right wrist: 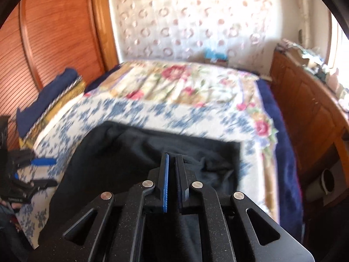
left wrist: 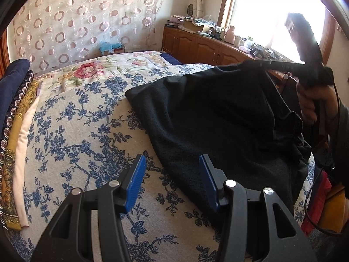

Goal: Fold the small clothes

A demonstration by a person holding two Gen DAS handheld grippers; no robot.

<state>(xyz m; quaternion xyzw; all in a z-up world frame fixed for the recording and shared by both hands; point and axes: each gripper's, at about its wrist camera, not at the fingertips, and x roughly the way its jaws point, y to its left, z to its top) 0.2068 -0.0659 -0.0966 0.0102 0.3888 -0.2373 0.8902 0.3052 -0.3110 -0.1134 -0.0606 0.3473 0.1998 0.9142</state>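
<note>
- Nearest, the left hand-held gripper (left wrist: 172,181) hovers low over the bed, its two blue ribbed pads (left wrist: 136,182) set wide apart with nothing between them.
- Just to its right lies the black garment (left wrist: 218,120), a soft, matte, slightly nubbly knit. Its near left edge runs diagonally past the right-hand pad, so the free cloth is beside and ahead-right of this hand-held gripper, which is the nearer one to that loose edge.
- The garment's long axis appears to run from the near edge of the bed up and away to the right, where it is lifted off the bed.
- The right hand-held gripper (right wrist: 172,182) has its pads pressed together on a fold of the black garment, holding that far right corner raised; the cloth drapes down from it in loose creases.
- My reading: the coming move turns on the left hand-held gripper reaching rightward to catch the slack near edge.
- Beneath everything is the bed (left wrist: 87,135), covered in a cream sheet with blue flower sprigs, flat and woven-looking.
- At the far left edge sits a stack of folded cloths (left wrist: 15,113): navy, patterned gold, pale pink.
- Farther off, a rose-print quilt (left wrist: 104,69), then a wooden cabinet (left wrist: 196,45) under a bright window.
</note>
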